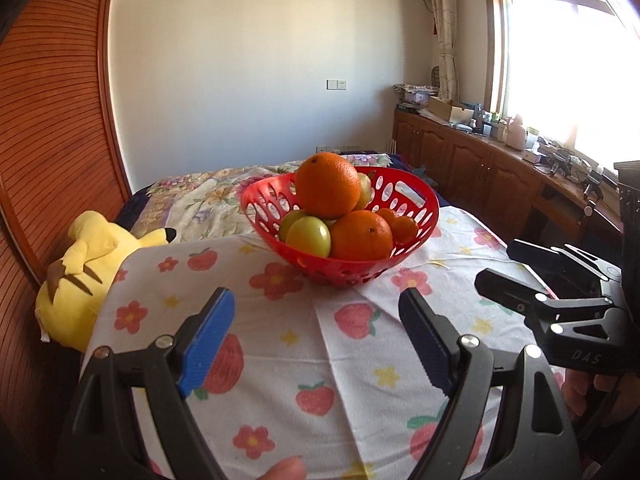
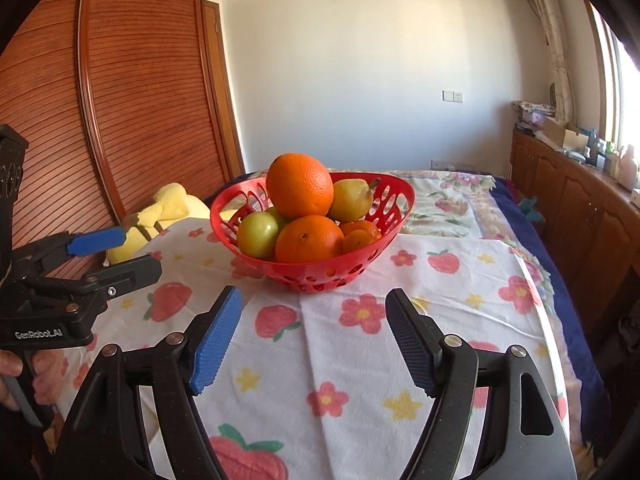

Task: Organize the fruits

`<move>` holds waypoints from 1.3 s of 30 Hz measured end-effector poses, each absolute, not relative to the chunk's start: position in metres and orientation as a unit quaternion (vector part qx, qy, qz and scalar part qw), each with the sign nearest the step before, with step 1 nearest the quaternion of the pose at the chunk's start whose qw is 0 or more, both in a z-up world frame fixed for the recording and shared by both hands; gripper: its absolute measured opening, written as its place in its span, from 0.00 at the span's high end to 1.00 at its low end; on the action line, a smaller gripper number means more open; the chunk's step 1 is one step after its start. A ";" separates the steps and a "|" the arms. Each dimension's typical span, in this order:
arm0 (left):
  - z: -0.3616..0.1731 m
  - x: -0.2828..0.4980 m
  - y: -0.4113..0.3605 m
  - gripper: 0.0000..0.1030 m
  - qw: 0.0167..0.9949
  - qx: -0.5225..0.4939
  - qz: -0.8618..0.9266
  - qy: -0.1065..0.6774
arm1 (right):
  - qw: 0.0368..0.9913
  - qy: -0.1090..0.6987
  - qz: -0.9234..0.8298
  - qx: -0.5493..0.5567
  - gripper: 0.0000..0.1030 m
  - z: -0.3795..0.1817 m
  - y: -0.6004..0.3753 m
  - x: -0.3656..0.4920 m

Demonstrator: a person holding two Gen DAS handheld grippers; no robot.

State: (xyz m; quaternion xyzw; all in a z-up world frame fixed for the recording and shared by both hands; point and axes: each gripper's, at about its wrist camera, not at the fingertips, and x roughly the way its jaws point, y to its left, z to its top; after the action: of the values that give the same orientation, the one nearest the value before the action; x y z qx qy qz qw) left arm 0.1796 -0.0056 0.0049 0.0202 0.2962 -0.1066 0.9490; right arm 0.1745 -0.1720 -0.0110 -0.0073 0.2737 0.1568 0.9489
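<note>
**Fruit heaped in the basket, both grippers held back and empty**

The fruit sits piled in the red basket (image 2: 312,236): a big orange (image 2: 300,185) on top, a second orange (image 2: 309,239) at the near side, green apples (image 2: 258,234) to the left, a pear (image 2: 352,200) behind and small tangerines (image 2: 360,236) to the right. The basket stands on the flowered cloth (image 2: 360,360) over the desk. No fruit lies loose on the cloth in either view.

That fits two stages: fruit all gathered in and the sorting done, or a full basket waiting to be emptied and laid out. The pictures do not settle which, so no move can be named for sure. In either case the top orange perches high and looks likely to roll if the pile is jogged.

The left gripper (image 1: 316,336) and right gripper (image 2: 314,334) both hover near the desk's near side, jaws spread wide and holding nothing, each pointed at the basket.

Room: bare cloth lies between jaws and basket, and to the right of it. The left edge of the desk is close to the basket, with a yellow plush (image 1: 80,276) just beyond it. A bed (image 2: 448,196) lies behind, cabinets (image 2: 580,216) far right.
</note>
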 end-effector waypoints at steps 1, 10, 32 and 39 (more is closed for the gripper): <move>0.004 0.176 -0.005 0.18 0.949 0.020 -0.107 0.295 | 0.949 0.273 0.157 -0.006 0.25 -0.011 -0.172 0.171; 0.009 0.138 -0.008 0.17 0.954 0.025 -0.099 0.283 | 0.954 0.259 0.148 -0.001 0.25 -0.004 -0.172 0.141; 0.034 0.077 0.001 0.17 0.969 0.024 -0.075 0.233 | 0.972 0.205 0.115 0.006 0.25 0.021 -0.183 0.086; 0.034 0.074 0.000 0.16 0.969 0.025 -0.076 0.233 | 0.972 0.206 0.112 0.003 0.25 0.020 -0.183 0.084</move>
State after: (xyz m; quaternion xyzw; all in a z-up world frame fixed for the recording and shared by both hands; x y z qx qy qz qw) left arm 0.0738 -0.0005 0.0342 0.0252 0.2331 -0.0759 0.9692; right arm 0.0837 -0.1831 0.0204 0.0030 0.2058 0.1124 0.9721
